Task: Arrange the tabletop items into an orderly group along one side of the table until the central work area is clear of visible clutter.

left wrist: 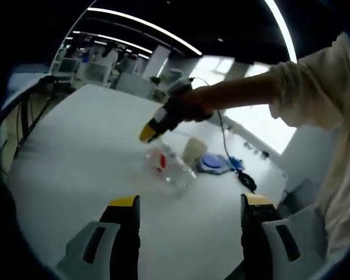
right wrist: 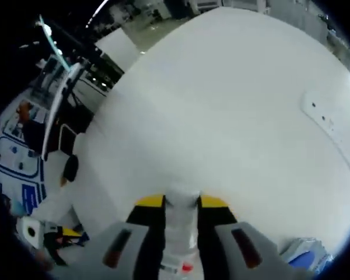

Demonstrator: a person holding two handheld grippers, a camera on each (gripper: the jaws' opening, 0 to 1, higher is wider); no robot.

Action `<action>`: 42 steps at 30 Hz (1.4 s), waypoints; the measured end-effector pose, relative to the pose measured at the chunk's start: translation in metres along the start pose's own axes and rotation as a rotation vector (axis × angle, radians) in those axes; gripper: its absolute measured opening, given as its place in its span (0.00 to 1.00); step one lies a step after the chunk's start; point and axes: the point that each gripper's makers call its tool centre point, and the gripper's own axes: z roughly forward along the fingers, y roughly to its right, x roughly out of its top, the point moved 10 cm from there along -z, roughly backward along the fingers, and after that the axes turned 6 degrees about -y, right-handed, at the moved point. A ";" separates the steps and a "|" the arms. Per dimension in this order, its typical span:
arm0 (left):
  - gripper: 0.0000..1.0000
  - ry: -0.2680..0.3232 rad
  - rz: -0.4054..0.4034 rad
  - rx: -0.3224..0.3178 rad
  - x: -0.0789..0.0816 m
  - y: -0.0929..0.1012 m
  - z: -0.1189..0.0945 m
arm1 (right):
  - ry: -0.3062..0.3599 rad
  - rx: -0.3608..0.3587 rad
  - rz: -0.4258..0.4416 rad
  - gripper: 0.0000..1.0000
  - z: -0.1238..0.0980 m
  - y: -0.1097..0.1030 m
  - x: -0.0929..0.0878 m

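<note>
Two tongs: both working over white tabletop, one busy, one waiting.
Right tongs: clamping a clear plastic bottle w/ red-and-white label, jaws pressing on its two sides; same tongs are showing in left gripper view at end of person's sleeve, reaching down onto bottle.
Why held so: grip is sitting across the bottle body, prob. so it's not slipping while being carried to the group.
Bottle pos.: lying low near tabletop, close to the other items; can't tell if touching surface or lifted.
Left tongs: jaws standing well apart, nothing between them, hanging back above bare tabletop, prob. keeping out of the way till needed.
Other items: pale cup-like thing, blue flat object and dark cable are clustering near far edge, just beside bottle; that seems to be the side where the group is forming.
Centre area: mostly bare white in both views.
Progress (guess): late stage, bottle looking like one of the last loose bits.
Next: set bottle beside cup, prob. upright so it's not rolling.
Risk: smooth round plastic could be slipping or toppling on release.
</note>
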 end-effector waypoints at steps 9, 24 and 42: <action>0.66 -0.010 0.037 -0.047 0.018 -0.009 0.020 | 0.073 0.069 -0.067 0.16 -0.018 -0.005 -0.011; 0.65 -0.049 0.096 -0.169 0.047 -0.029 0.073 | 0.284 0.242 -0.135 0.15 -0.052 0.012 -0.040; 0.65 -0.076 0.122 -0.337 0.062 -0.038 0.135 | 0.376 0.351 -0.318 0.15 -0.064 0.010 -0.059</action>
